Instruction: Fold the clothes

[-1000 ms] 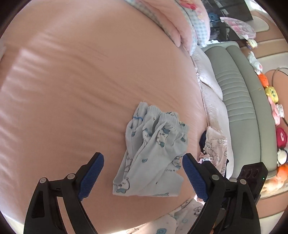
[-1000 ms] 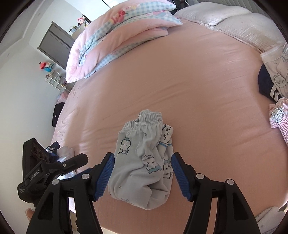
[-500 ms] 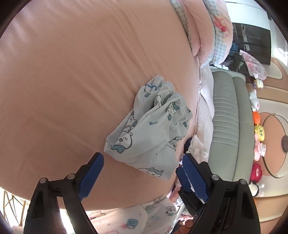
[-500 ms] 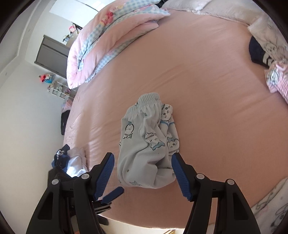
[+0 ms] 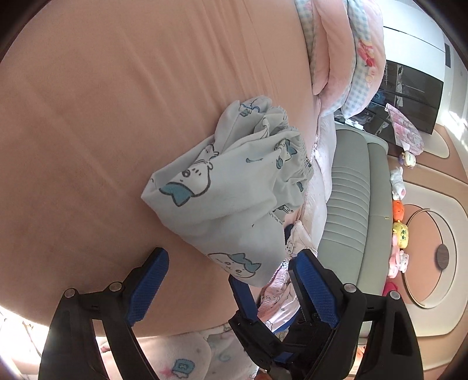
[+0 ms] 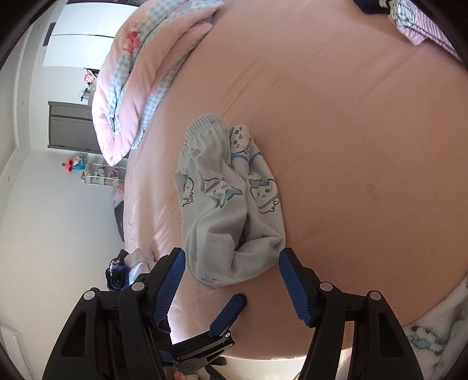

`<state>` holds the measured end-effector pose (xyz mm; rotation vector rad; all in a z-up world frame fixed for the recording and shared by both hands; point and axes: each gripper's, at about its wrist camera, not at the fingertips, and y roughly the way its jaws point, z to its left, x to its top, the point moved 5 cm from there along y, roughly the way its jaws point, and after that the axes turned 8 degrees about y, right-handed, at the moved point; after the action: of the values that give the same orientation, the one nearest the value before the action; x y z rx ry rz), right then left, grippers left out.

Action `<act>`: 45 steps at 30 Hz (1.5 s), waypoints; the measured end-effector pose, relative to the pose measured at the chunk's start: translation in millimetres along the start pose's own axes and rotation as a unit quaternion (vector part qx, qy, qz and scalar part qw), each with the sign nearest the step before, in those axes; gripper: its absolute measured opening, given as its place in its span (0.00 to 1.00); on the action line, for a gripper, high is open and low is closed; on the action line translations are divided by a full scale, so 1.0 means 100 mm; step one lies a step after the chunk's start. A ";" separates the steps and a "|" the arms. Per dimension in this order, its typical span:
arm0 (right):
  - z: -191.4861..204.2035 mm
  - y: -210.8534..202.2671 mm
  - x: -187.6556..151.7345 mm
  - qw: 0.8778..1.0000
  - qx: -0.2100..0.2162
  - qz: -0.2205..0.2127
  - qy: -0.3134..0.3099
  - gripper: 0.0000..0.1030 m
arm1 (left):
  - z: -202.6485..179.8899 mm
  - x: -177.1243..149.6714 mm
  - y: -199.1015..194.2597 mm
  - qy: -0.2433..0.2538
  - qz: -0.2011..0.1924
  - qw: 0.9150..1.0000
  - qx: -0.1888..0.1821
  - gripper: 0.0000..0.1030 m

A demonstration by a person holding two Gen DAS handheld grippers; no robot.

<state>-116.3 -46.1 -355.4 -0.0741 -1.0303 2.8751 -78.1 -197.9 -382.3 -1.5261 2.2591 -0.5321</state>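
Pale blue child's pants (image 5: pixel 234 190) with cartoon prints lie folded in a loose bundle on the pink bed sheet (image 5: pixel 102 117). My left gripper (image 5: pixel 231 263) is open, and the near end of the bundle sits just ahead of its blue pads. In the right wrist view the same pants (image 6: pixel 231 198) show their elastic waistband at the far end. My right gripper (image 6: pixel 231 260) is open too, its fingers flanking the near folded end without closing on it. One blue finger of the other gripper (image 6: pixel 228 315) shows low in that view. Nothing is held.
A folded pink and blue check quilt (image 6: pixel 140 73) lies at the far side of the bed. A grey padded bench (image 5: pixel 351 204) and plush toys (image 5: pixel 397 210) are to the right. Other clothes lie in piles at the bed edges (image 6: pixel 415 23) (image 6: pixel 125 263) (image 5: pixel 280 292).
Both grippers have come closer to the pants and turned, so the bundle looks larger and sits right at the fingertips. Both stayed open.
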 end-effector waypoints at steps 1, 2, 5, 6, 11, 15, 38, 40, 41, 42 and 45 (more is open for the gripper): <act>-0.01 0.01 0.00 1.000 -0.001 -0.002 0.002 0.64 | 0.00 0.01 0.03 -0.001 0.001 1.000 -0.002 0.87; -0.02 0.01 0.01 1.000 -0.002 -0.005 0.004 0.64 | 0.00 0.02 0.06 -0.001 0.001 1.000 -0.005 0.87; -0.03 0.02 0.04 1.000 0.003 -0.007 0.009 0.64 | -0.03 0.06 0.11 -0.005 -0.005 1.000 -0.008 0.87; -0.04 0.02 0.05 1.000 0.005 -0.007 0.010 0.64 | -0.04 0.08 0.13 -0.006 -0.007 1.000 -0.009 0.87; -0.04 0.03 0.11 1.000 0.008 -0.012 0.010 0.64 | -0.09 0.15 0.22 -0.015 -0.015 1.000 -0.010 0.88; -0.03 0.02 0.12 1.000 0.009 -0.017 0.007 0.64 | -0.12 0.18 0.25 -0.018 -0.019 1.000 -0.003 0.88; 0.12 -0.10 0.10 1.000 0.010 -0.018 -0.014 0.72 | -0.41 0.56 0.16 0.109 0.071 0.985 0.112 0.23; 0.15 -0.11 0.11 1.000 0.006 -0.019 -0.019 0.72 | -0.38 0.67 0.09 0.094 0.083 0.988 0.086 0.23; 0.16 -0.11 0.11 1.000 0.004 -0.019 -0.021 0.72 | -0.34 0.71 0.03 0.091 0.087 0.989 0.082 0.22; 0.17 -0.11 0.11 1.000 0.005 -0.019 -0.022 0.72 | -0.32 0.77 -0.02 0.091 0.086 0.989 0.080 0.22; 0.19 -0.07 0.12 1.000 0.010 -0.012 -0.020 0.72 | -0.24 0.95 -0.18 0.104 0.085 0.987 0.087 0.22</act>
<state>-129.3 -51.5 -336.1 -0.0038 -1.0028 2.8757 -108.4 -290.3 -360.9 -1.2308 2.3957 -0.8481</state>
